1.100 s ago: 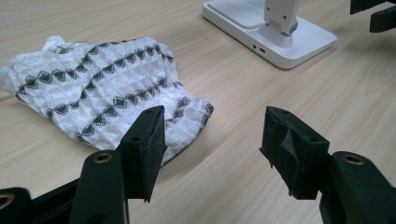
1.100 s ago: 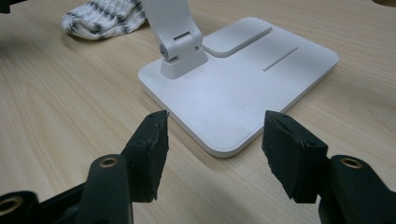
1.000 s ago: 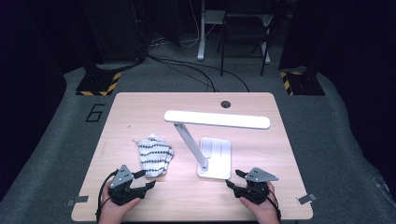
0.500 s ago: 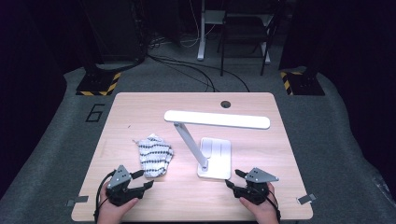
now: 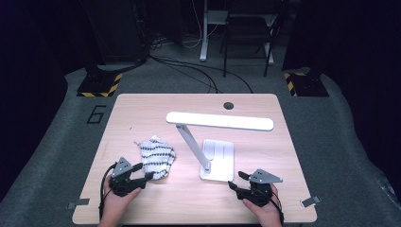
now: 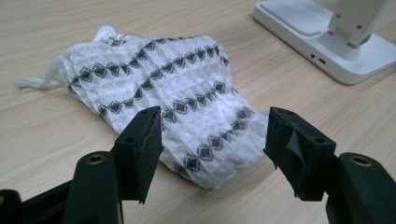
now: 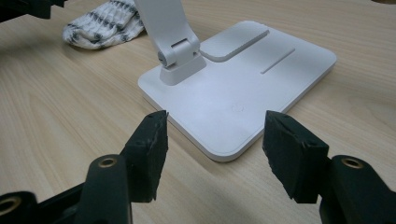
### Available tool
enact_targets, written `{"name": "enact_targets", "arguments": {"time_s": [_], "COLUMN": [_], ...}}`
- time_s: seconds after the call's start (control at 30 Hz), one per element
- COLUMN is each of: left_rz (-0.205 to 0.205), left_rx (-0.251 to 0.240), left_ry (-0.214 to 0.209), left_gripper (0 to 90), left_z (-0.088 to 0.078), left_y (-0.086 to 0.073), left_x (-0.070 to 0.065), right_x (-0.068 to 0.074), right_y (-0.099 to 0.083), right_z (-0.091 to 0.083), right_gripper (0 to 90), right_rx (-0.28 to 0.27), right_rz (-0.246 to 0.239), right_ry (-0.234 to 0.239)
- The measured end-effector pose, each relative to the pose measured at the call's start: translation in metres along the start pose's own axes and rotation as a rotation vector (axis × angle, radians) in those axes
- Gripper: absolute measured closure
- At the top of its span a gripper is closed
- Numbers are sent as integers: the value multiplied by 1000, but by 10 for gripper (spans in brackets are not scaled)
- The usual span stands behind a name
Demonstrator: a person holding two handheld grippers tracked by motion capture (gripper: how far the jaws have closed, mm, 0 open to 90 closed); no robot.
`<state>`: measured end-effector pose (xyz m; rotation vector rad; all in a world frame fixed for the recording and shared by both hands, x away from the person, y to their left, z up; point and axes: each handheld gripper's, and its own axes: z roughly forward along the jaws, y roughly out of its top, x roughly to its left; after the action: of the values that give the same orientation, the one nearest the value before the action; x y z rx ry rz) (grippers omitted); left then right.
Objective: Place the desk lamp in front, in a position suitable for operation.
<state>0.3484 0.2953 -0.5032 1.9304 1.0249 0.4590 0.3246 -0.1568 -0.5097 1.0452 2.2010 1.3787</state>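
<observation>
A white cloth with black zigzag bands (image 5: 156, 155) lies crumpled on the wooden table (image 5: 142, 113), left of a white desk lamp (image 5: 218, 156). My left gripper (image 5: 144, 171) sits at the cloth's near edge. Its jaws have just been opening and stand apart. In the left gripper view the cloth (image 6: 173, 93) reaches in between the jaws of my left gripper (image 6: 214, 135), and the pads do not press on it. My right gripper (image 5: 235, 179) is open and rests just in front of the lamp's base. The right gripper view shows that base (image 7: 247, 88) beyond the gripper (image 7: 215, 140), apart from it.
The lamp's long head (image 5: 220, 121) hangs over the table's middle on a slanted arm (image 5: 191, 144). A round cable hole (image 5: 229, 105) sits near the far edge. Beyond the table are dark floor, cables and stand bases with yellow-black stripes (image 5: 97, 87).
My left gripper has moved forward to the cloth's near edge and its jaws stand wider. The right gripper, cloth and lamp have not moved.
</observation>
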Motion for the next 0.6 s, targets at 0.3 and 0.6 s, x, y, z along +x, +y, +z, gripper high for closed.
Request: {"name": "enact_targets", "arguments": {"time_s": [0.3,0.6], "left_rz": [43,67], "left_rx": [63,121], "left_ry": [21,55], "left_gripper": [344,387], "left_z": [24,34], "left_y": [4,0], "left_x": [-5,-7], "right_x": [-1,-2], "right_y": [-1,-1], "right_z": [-1,-3], "right_gripper": [401,401], "right_rx": [-7,-9], "right_rz": [13,16], "right_ry": [-1,4]}}
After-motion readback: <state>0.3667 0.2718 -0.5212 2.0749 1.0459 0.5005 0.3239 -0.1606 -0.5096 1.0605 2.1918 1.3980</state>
